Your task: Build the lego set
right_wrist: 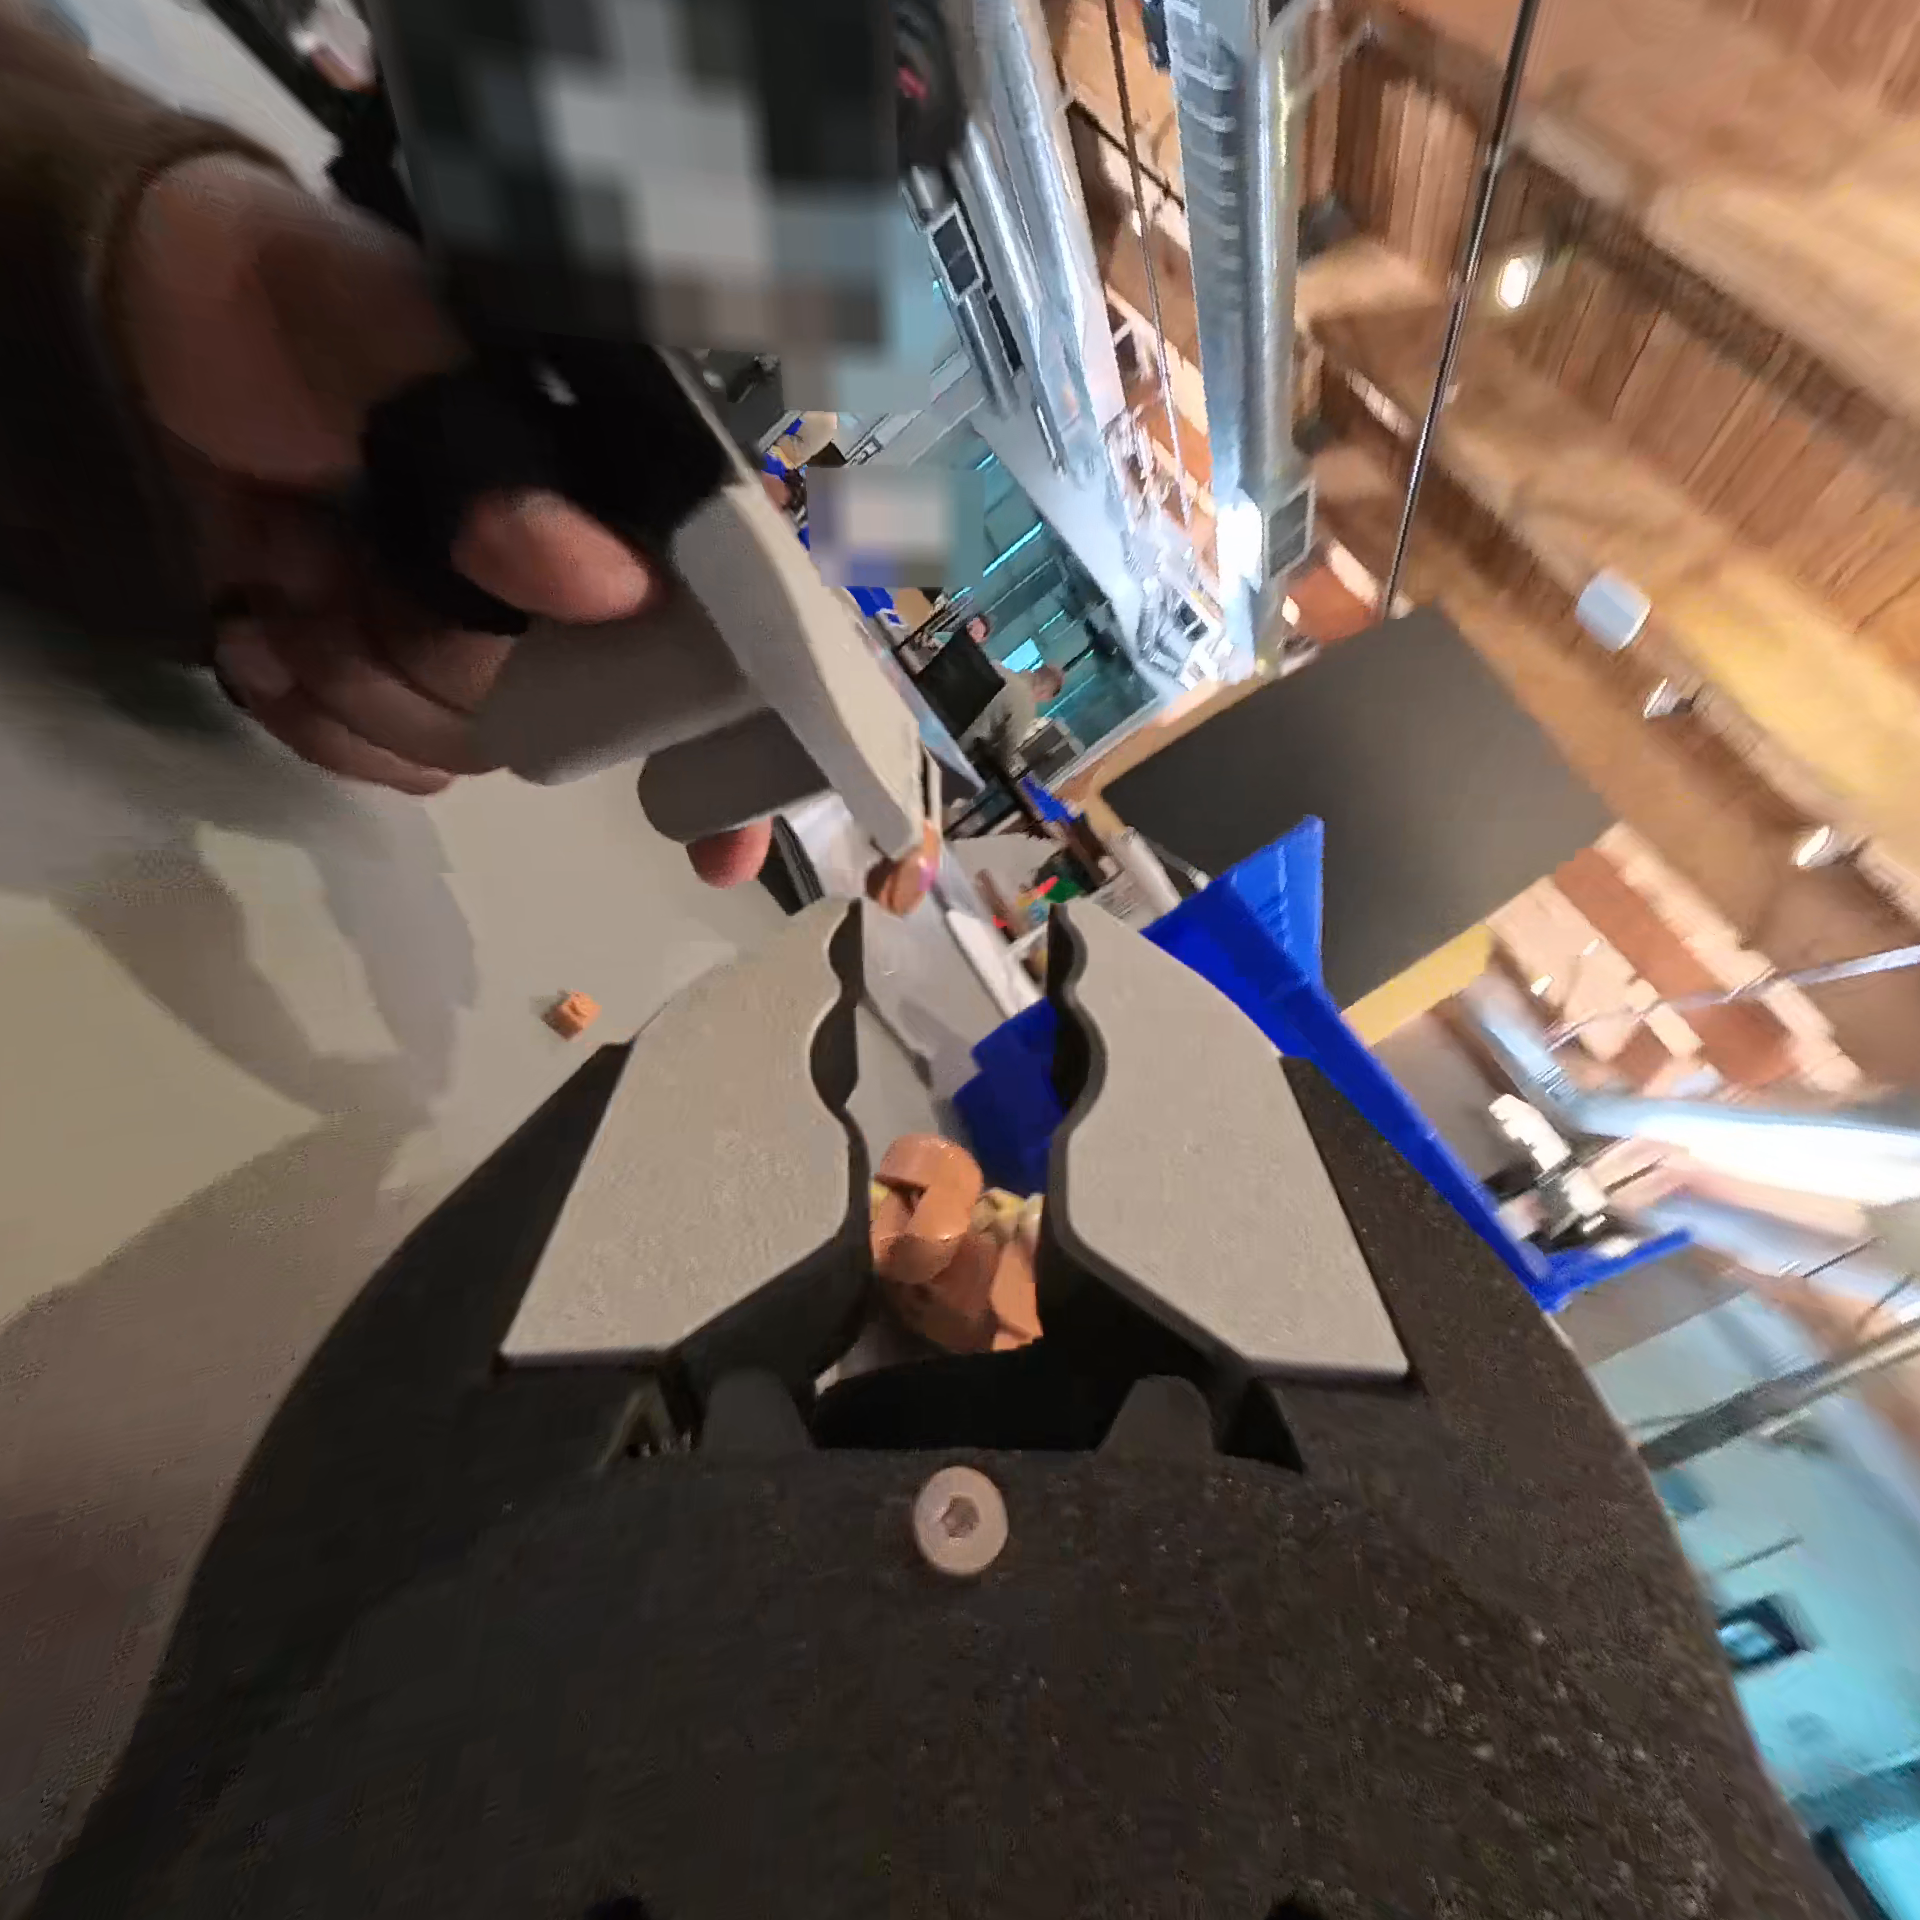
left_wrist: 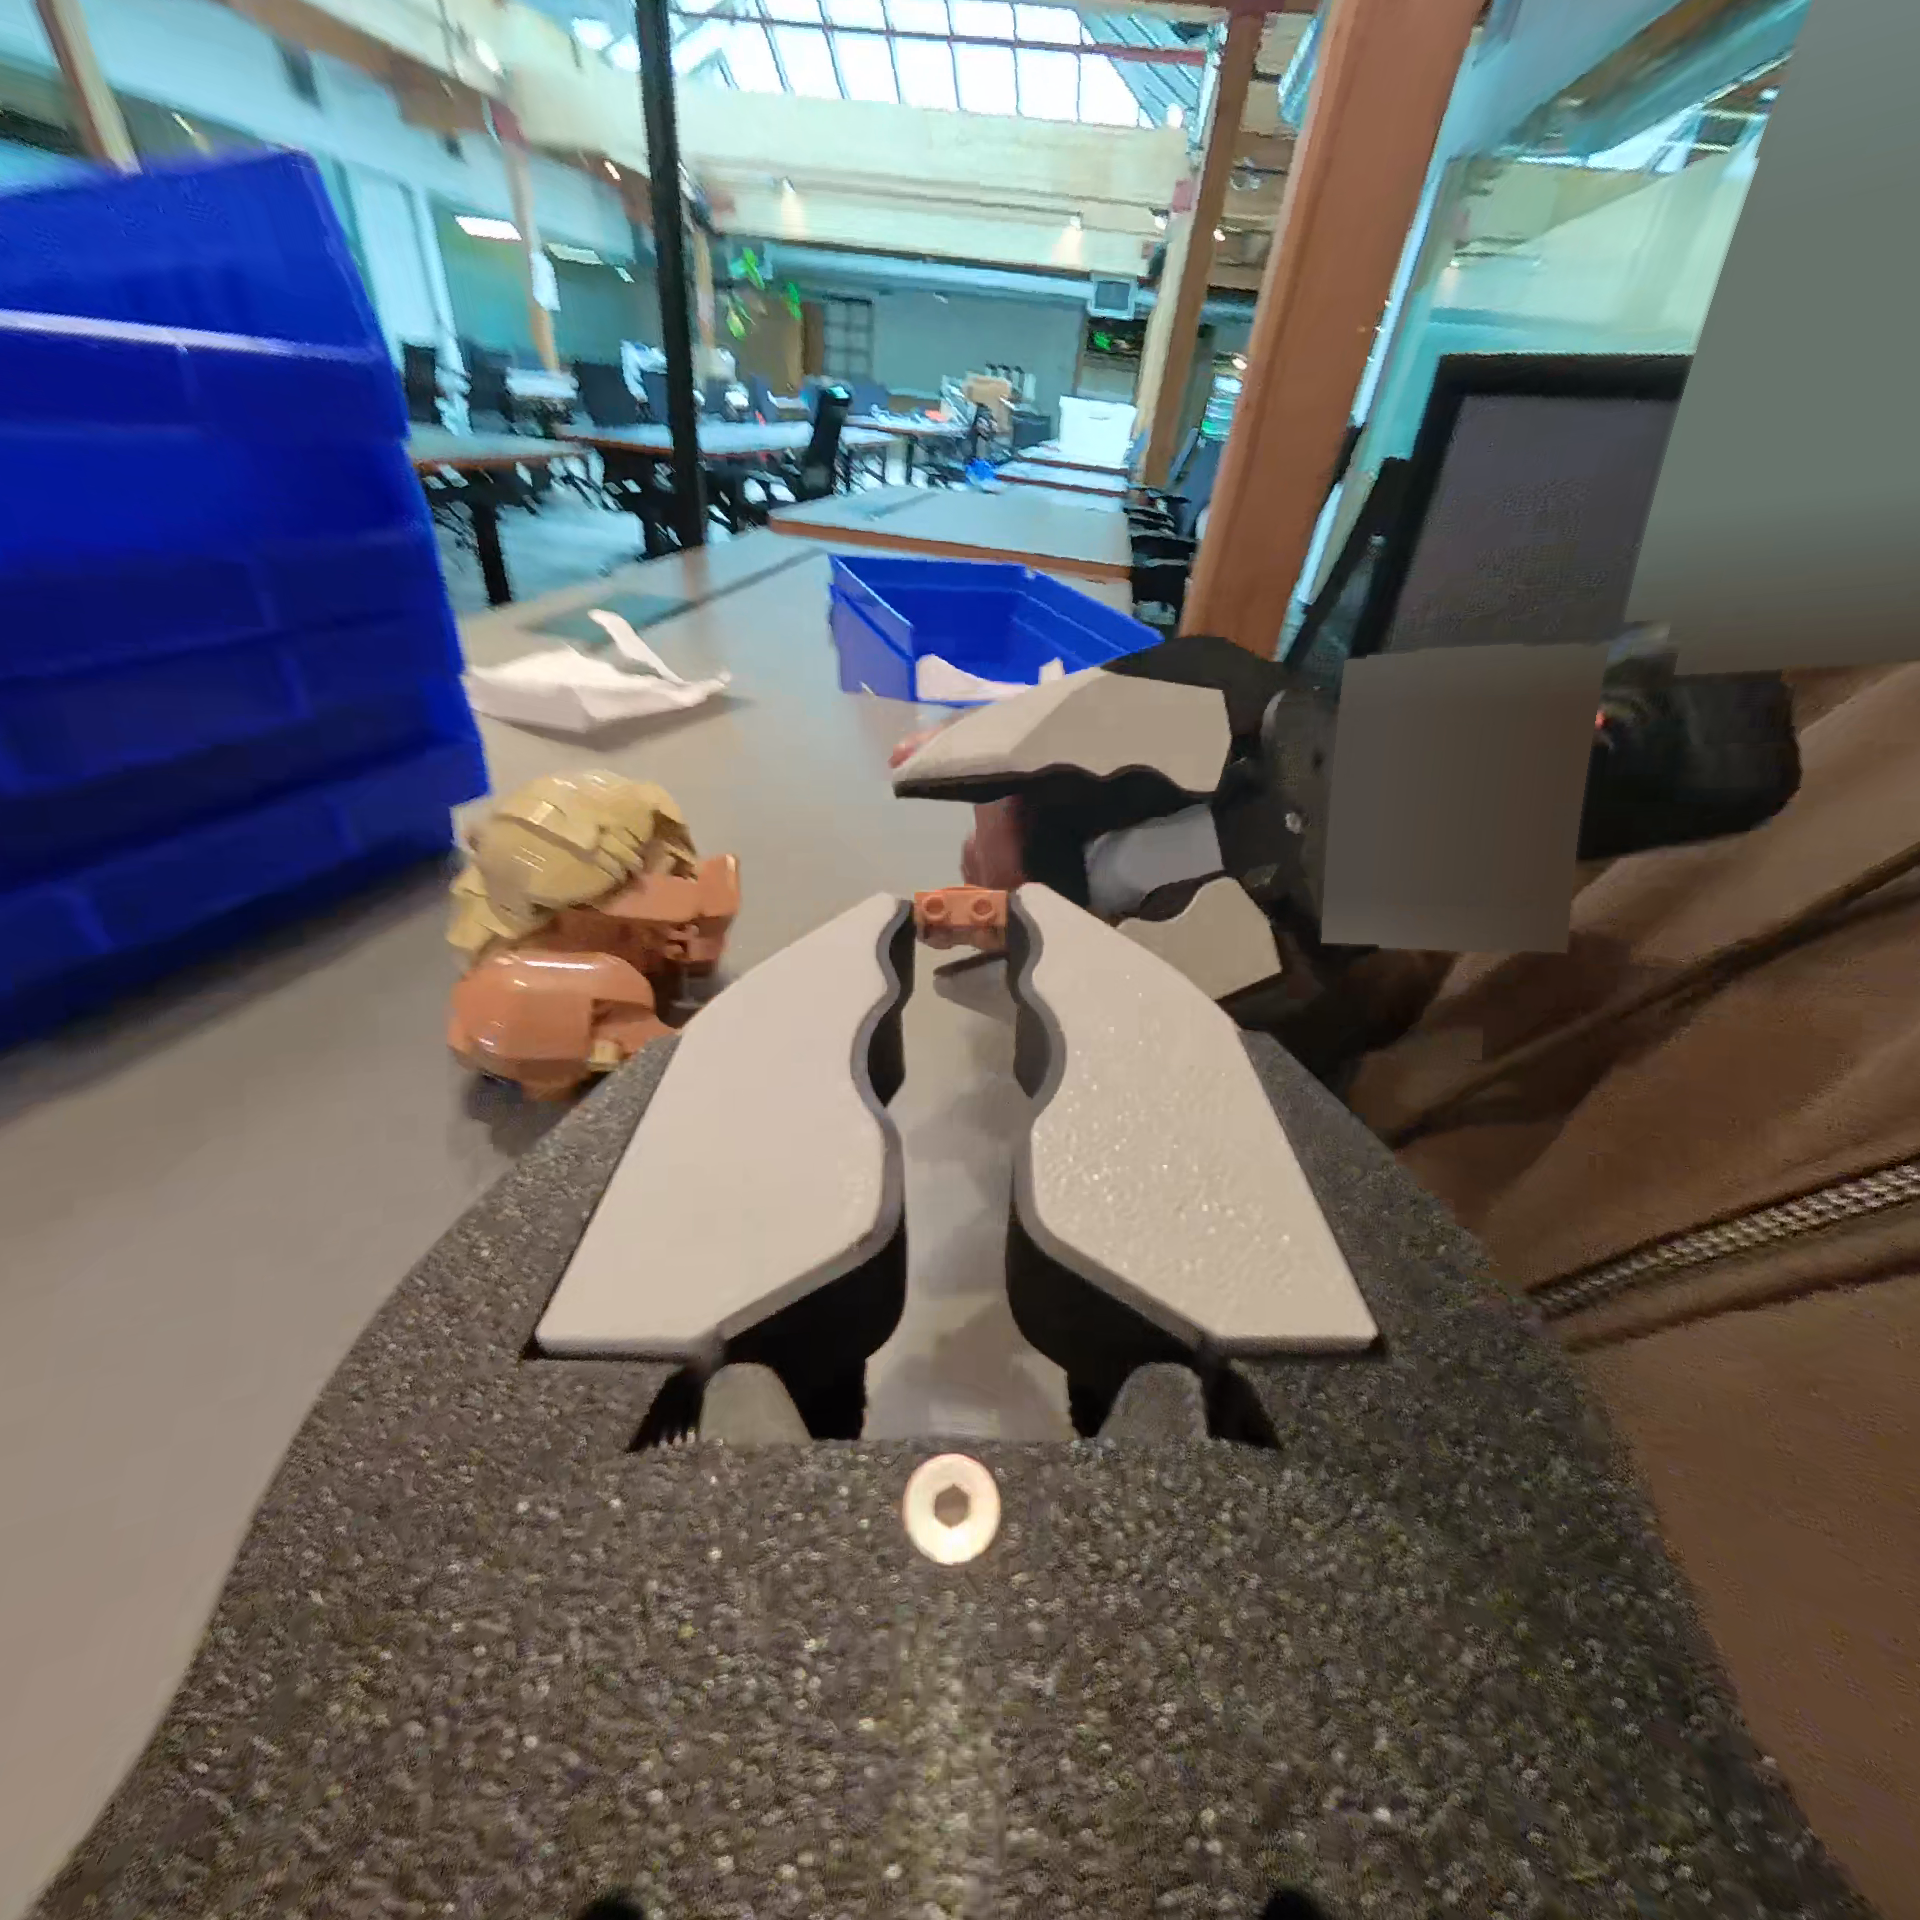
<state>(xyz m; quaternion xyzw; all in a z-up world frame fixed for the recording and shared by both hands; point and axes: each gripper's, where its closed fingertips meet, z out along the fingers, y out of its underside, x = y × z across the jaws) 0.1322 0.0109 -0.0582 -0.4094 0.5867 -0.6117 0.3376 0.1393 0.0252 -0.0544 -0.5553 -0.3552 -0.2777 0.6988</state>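
To the left of my left gripper (left_wrist: 961, 920) a stack of blue plastic bins (left_wrist: 197, 582) looms; nearer lies the half-built lego figure with tan hair and brown body (left_wrist: 582, 935). The left gripper pinches a small brown studded lego plate (left_wrist: 961, 914) at its tips. On its right, my right gripper (right_wrist: 956, 925) gapes empty. I should seat studs squarely, then press gently.
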